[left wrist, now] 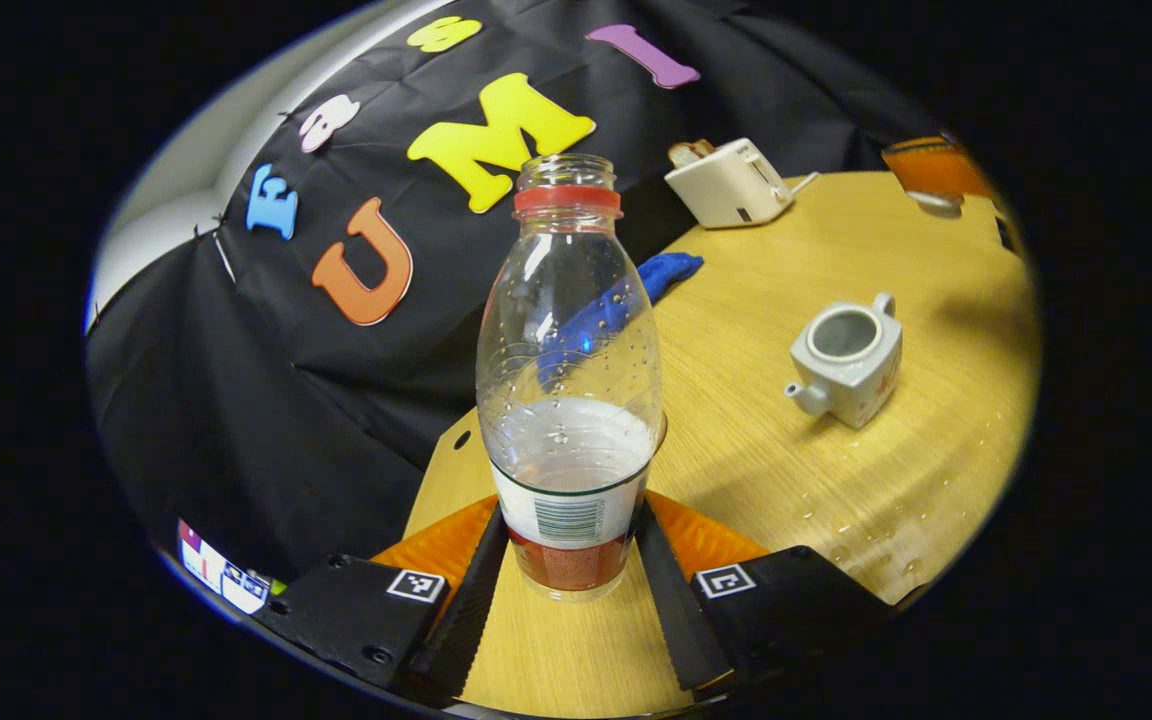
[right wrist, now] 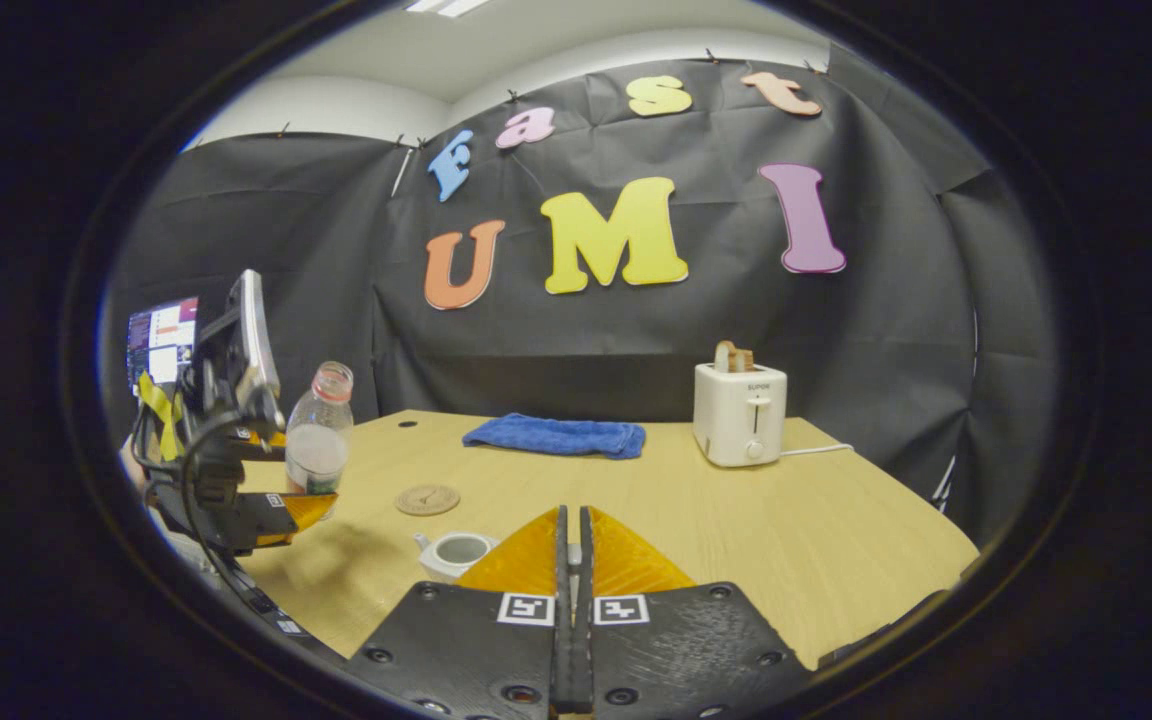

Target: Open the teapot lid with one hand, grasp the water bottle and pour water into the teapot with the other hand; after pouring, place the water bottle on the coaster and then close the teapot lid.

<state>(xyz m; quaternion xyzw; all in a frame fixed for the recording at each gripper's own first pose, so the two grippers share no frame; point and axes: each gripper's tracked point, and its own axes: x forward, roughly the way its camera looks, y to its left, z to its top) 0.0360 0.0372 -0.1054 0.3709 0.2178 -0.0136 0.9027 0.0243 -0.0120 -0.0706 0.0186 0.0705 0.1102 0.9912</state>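
My left gripper (left wrist: pixel 573 512) is shut on the lower part of the clear, uncapped water bottle (left wrist: pixel 569 380), which stands upright and about a third full. The right gripper view has the bottle (right wrist: pixel 319 430) at the table's left edge, left of the round coaster (right wrist: pixel 427 499). The grey teapot (left wrist: pixel 848 362) sits open on the table, spout toward me, and its open mouth (right wrist: pixel 458 550) lies just left of my right gripper (right wrist: pixel 572 535). That gripper's jaws are nearly together on the small lid. In the left gripper view it hovers far right (left wrist: pixel 936 175) with the pale lid (left wrist: pixel 936 203) under it.
A blue cloth (right wrist: pixel 556 436) lies at the back of the wooden table (right wrist: pixel 736 530), and a white toaster (right wrist: pixel 739 415) with bread stands to its right. Water drops (left wrist: pixel 866 520) dot the wood near the teapot. A lit screen (right wrist: pixel 161 340) glows at far left.
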